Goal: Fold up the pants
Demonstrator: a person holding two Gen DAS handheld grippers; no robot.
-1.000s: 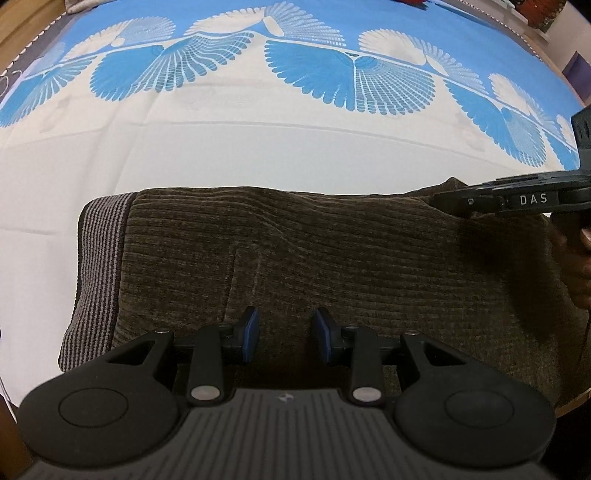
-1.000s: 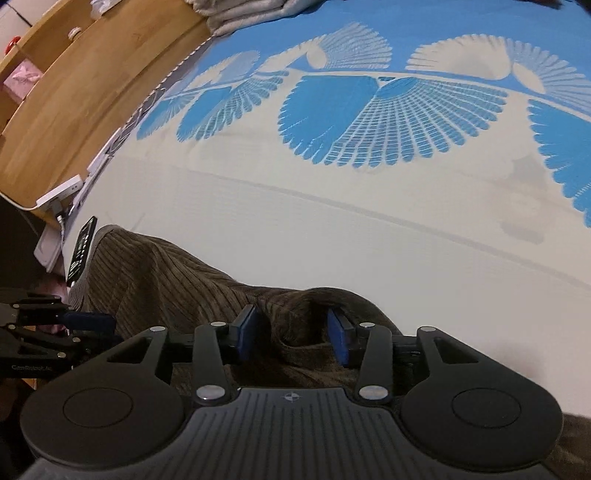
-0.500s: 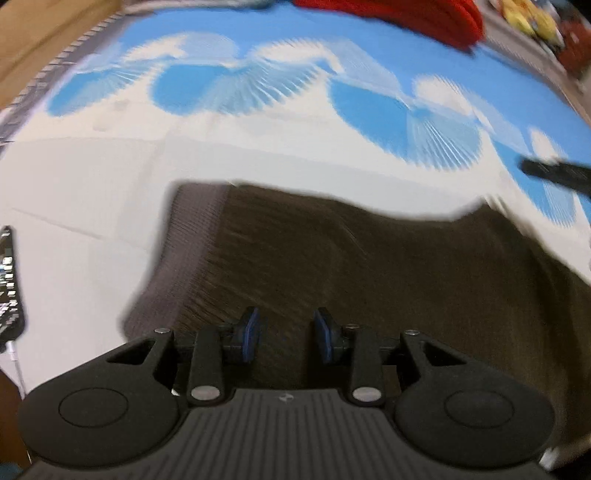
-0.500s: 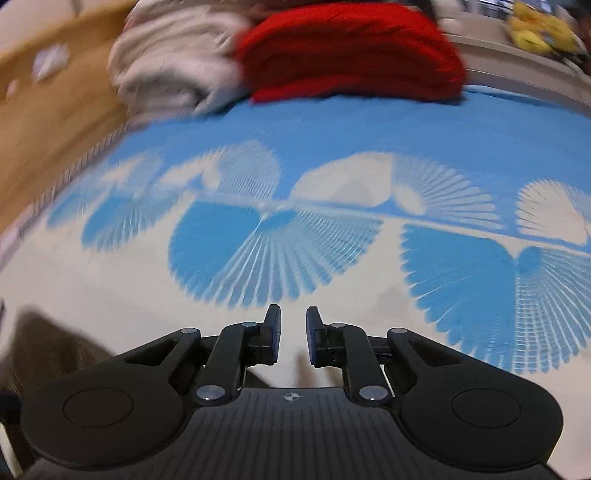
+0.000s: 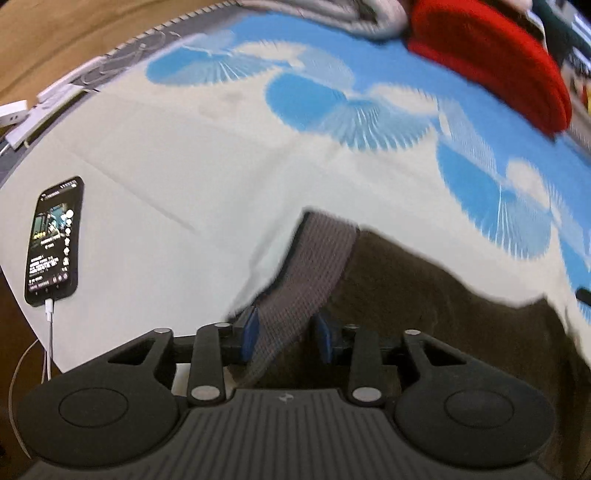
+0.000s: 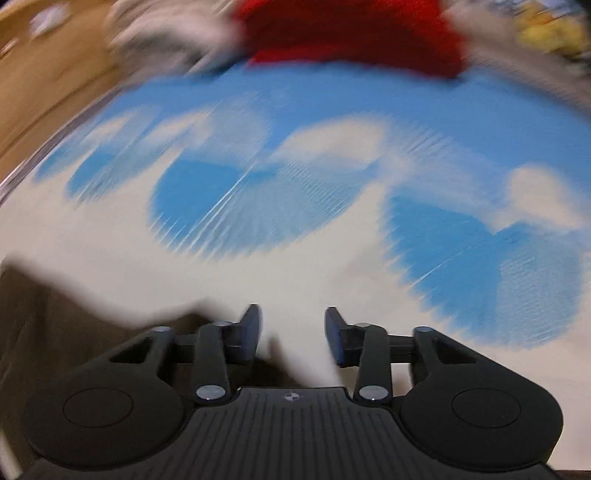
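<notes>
Left wrist view: brown corduroy pants [image 5: 424, 306] spread across the near right of the bed [image 5: 192, 155], ribbed pile soft and dark, far edge wavy. Grey knit waistband [image 5: 317, 266], woven in a fine grid, runs diagonally down into the left gripper [image 5: 284, 334]. Jaws stand wide, blue pads either side of the band, one pad against its left edge, the other clear of it; no pinch on the cloth. Bedsheet smooth and cream near, printed further off with blue fan shapes like spread feathers. Black phone [image 5: 53, 240] lies flat at the left edge of the bed, screen lit, thin white cable [image 5: 48, 332] plugged into its near end and trailing off the side. Red knit bundle [image 5: 491, 62] up at the top right, rounded and thick, beside a pale grey folded heap [image 5: 332, 14]. Wooden floor [image 5: 55, 33] at the top left.

Right wrist view: heavy blur throughout. Right gripper [image 6: 293, 334] held low over cream sheet, jaws wide apart, nothing between the pads but sheet. Dark brown cloth of the pants [image 6: 55, 314] sits at the lower left, reaching under the left finger; cannot tell whether touching. Blue fans smeared across the middle, red bundle [image 6: 351, 33] at the top.
</notes>
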